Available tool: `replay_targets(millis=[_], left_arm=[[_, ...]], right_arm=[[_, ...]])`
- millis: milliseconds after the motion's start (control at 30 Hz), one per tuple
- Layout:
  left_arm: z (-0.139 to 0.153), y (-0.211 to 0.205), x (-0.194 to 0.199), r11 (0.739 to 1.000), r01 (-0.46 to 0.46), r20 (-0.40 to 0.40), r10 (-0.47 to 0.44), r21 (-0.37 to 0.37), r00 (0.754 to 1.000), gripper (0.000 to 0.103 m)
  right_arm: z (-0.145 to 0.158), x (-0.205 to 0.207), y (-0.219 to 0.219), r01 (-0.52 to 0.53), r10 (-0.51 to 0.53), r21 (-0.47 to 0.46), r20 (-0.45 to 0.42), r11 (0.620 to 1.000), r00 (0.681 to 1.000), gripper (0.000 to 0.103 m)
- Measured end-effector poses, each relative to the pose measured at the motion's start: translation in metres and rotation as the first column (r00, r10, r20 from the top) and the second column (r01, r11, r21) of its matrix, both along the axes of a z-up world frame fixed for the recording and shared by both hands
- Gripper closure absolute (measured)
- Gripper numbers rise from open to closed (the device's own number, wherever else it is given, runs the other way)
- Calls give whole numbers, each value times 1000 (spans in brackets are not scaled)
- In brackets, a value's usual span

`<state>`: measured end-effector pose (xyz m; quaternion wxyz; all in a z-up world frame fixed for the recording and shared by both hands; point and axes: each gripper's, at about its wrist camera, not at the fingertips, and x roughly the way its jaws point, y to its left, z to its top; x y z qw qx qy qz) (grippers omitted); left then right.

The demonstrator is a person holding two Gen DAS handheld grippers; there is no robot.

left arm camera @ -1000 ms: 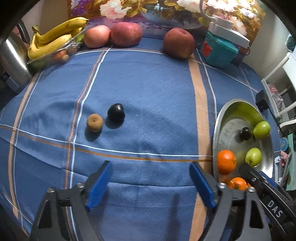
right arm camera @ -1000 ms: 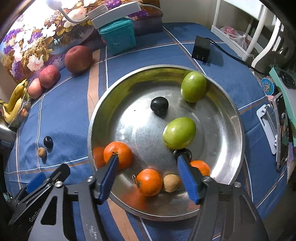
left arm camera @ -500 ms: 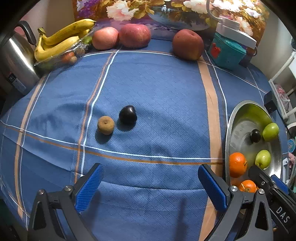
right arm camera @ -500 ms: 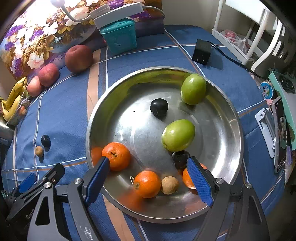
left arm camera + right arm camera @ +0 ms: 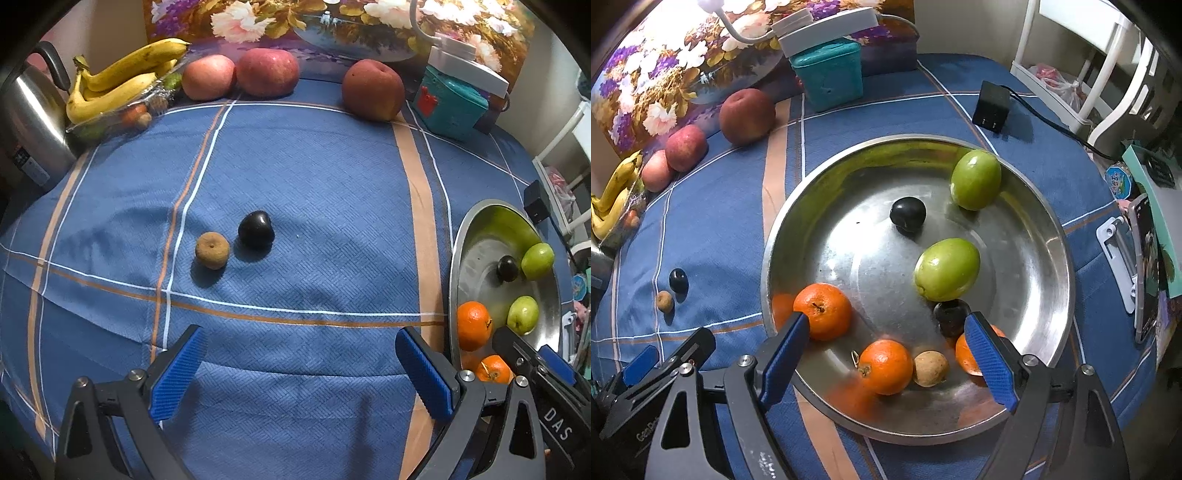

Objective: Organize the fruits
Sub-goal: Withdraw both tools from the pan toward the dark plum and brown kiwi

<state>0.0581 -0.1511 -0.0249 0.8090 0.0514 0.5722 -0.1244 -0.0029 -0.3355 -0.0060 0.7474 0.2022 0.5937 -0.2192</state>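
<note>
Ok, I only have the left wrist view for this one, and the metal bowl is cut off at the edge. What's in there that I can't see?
Observer: A small brown fruit lies at the near side of the bowl, right beside an orange.
Reviewer: I count one dark plum in it. Is that all?
Observer: No, a second plum sits right next to the nearer green fruit.
Reviewer: And the right gripper?
Observer: It is open and holds nothing, and it hangs over the near side of the bowl.
</note>
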Motion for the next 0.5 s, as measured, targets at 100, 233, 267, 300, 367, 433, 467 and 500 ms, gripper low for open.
replay_targets(millis=[100, 233, 267, 300, 367, 433, 467, 500], left_arm=[[1, 4, 1, 1000, 3, 6, -3, -8, 1000, 0], [3, 7, 2, 1000, 26, 25, -26, 2, 999, 0], [3, 8, 3, 1000, 29, 29, -29, 3, 999, 0], [4, 8, 3, 1000, 30, 33, -30, -1, 999, 0], [5, 12, 5, 999, 30, 33, -29, -28, 999, 0], [6, 16, 8, 998, 26, 35, -25, -51, 999, 0], [7, 17, 8, 998, 25, 37, -23, -55, 999, 0], [7, 19, 9, 998, 25, 41, -23, -58, 999, 0]], right_arm=[[1, 0, 1, 7, -7, -3, 5, 1000, 1000, 17], [5, 0, 3, 15, -15, -18, 21, 1000, 1000, 17], [6, 1, 4, 15, -15, -21, 27, 1000, 1000, 17], [7, 1, 5, 14, -13, -23, 33, 1000, 999, 17], [9, 3, 8, 10, -9, -30, 43, 1000, 999, 17], [11, 5, 10, 9, -7, -42, 52, 999, 999, 17], [12, 5, 11, 11, -8, -44, 56, 999, 998, 17], [13, 6, 12, 13, -10, -45, 60, 999, 998, 17]])
